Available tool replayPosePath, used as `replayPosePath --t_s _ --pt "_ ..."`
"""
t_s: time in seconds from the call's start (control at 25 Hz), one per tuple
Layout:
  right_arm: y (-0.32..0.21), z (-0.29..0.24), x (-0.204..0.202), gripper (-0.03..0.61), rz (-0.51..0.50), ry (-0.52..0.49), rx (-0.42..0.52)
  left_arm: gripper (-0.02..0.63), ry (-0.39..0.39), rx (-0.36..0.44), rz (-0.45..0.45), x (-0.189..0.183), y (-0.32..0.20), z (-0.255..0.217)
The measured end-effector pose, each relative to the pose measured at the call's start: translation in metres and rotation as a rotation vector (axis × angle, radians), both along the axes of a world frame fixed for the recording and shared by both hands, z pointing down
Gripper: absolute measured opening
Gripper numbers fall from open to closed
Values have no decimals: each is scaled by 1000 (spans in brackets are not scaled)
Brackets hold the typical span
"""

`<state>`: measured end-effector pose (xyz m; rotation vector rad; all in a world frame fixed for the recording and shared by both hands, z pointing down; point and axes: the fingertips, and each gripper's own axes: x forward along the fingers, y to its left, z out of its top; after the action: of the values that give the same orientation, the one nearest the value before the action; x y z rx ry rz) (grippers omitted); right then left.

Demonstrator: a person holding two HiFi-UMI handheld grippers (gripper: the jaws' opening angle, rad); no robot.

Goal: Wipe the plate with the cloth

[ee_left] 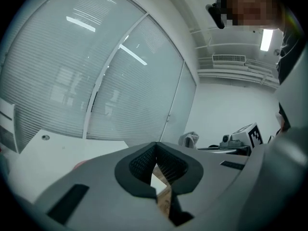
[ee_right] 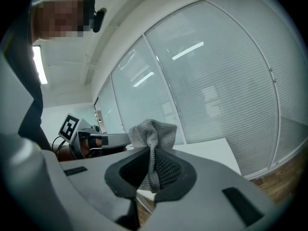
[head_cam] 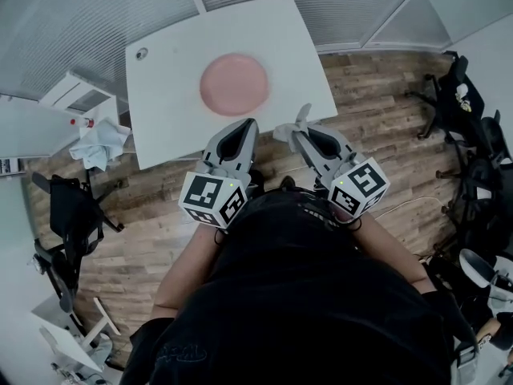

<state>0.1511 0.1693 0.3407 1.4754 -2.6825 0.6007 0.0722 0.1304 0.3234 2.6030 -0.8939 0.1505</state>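
A pink plate [head_cam: 234, 83] lies in the middle of the white table [head_cam: 168, 103]. My right gripper [head_cam: 300, 127] is shut on a grey knitted cloth [head_cam: 290, 128], which bunches above the fingertips in the right gripper view [ee_right: 152, 134]. It hovers over the table's near right edge, short of the plate. My left gripper [head_cam: 250, 124] is shut with nothing in it, at the near edge just below the plate. In the left gripper view its jaws [ee_left: 155, 150] meet, and the cloth [ee_left: 189, 139] shows to the right.
A crumpled pale cloth [head_cam: 100, 143] lies on a white unit left of the table. Black chairs [head_cam: 68, 215] and gear [head_cam: 473, 135] stand on the wooden floor at both sides. Glass walls with blinds stand behind the table.
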Motion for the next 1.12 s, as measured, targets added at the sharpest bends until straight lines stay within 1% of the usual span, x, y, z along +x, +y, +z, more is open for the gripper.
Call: replayPosePath --t_s 0.16,0.4,0.6,0.76,0.96,1.12 --pt "-34 1 -24 37 2 -1 -13 17 1 -16 33 -15 -33 1" --pt "-89 1 -59 37 27 3 -20 17 10 8 86 -44 -82 -7" --pt "-116 5 -88 37 42 -9 -36 17 3 -12 103 -73 -110 -1" --pt "-128 5 -105 37 34 -6 -43 17 10 -24 102 -88 -124 3" --pt "-142 9 -113 37 35 4 -64 17 14 -44 98 -97 -136 8" --pt "-155 16 -120 37 31 16 -82 17 11 -47 77 -109 -147 11"
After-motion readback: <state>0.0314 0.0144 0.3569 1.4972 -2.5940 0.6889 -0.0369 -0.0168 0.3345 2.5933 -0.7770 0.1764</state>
